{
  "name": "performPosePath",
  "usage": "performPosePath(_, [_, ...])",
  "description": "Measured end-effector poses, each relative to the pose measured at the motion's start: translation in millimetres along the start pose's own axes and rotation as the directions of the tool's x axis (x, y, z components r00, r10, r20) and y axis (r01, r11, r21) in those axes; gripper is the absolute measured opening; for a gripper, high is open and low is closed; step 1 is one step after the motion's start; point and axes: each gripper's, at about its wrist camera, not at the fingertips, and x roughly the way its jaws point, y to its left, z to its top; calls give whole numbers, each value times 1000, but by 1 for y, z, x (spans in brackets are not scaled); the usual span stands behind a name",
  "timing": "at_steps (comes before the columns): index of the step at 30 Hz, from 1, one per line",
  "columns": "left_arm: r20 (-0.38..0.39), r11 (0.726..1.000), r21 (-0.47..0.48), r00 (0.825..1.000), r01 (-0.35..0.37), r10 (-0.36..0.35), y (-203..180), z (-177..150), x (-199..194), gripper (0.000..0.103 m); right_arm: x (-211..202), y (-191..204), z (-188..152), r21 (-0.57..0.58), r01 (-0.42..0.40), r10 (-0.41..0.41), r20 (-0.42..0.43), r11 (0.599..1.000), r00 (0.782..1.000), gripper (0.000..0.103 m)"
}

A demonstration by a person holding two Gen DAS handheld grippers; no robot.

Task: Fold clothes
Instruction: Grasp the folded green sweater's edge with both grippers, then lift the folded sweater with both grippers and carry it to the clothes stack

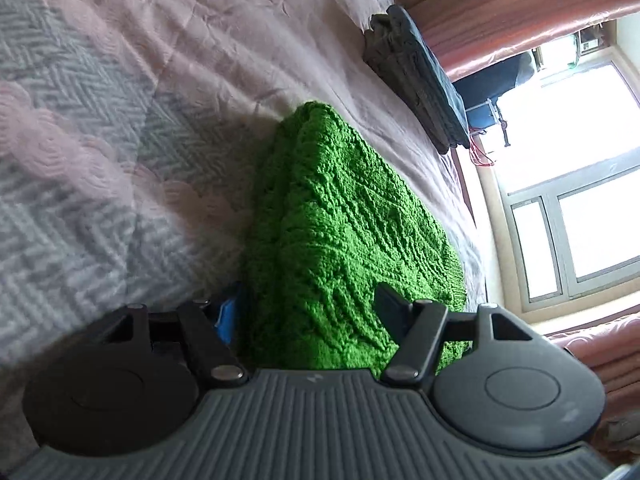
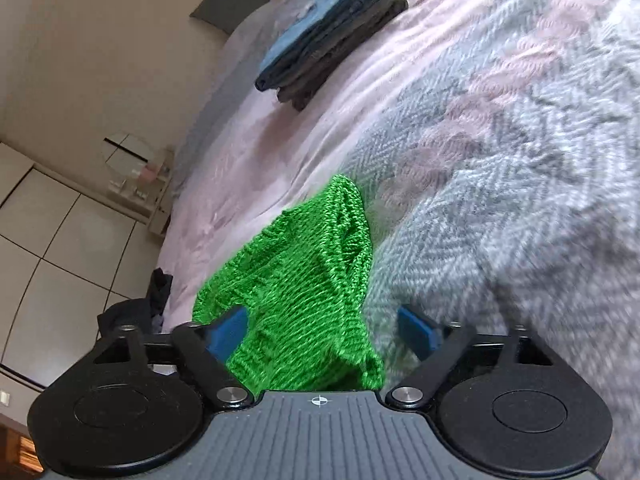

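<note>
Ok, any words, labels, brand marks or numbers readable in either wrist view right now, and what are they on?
None readable.
Crosshair mark on the right gripper's body: a symbol, no letters.
Small pale mark on the left gripper's body: too blurred to read.
Green sweater, dark folded stack, bedspread: no text showing.

Bright window (image 1: 576, 216) (pink curtains (image 1: 516, 20))

Chunky knit sweater (image 1: 340, 216); quilted cloth bedspread (image 1: 120, 80).
</note>
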Motion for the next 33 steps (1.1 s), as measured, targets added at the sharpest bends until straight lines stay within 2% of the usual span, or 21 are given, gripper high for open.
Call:
performPosePath(5, [-27,998,-43,999,42,-43,9,7,8,63,20,-14,8,54,-82,85,-64,995,994,73])
performPosePath(10, [-57,994,-89,996,68,-74,15,16,21,60,41,-18,10,60,-135,141,-111,989,984,70])
performPosePath(14, [-75,991,-108,993,78,-86,17,22,30,52,53,-21,12,74,-146,155,-130,986,979,51])
performPosePath(16, [-83,991,-108,993,81,-90,17,25,32,45,58,-22,13,80,-161,171,-138,984,976,48])
performPosePath(18, [-92,992,-100,992,82,-91,15,26,33,37,58,-21,13,61,-159,166,-141,985,976,38])
performPosePath(21, [-105,992,-88,990,84,-94,11,29,34,34,57,-17,13,42,-148,152,-143,988,978,34])
performPosePath(27, [-122,996,-44,989,78,-83,-14,45,27,29,44,5,22,49,-82,88,-136,995,987,30])
performPosePath(33, [-135,996,-19,987,83,-85,-65,78,8,27,18,62,52,44,-21,27,-144,999,989,29])
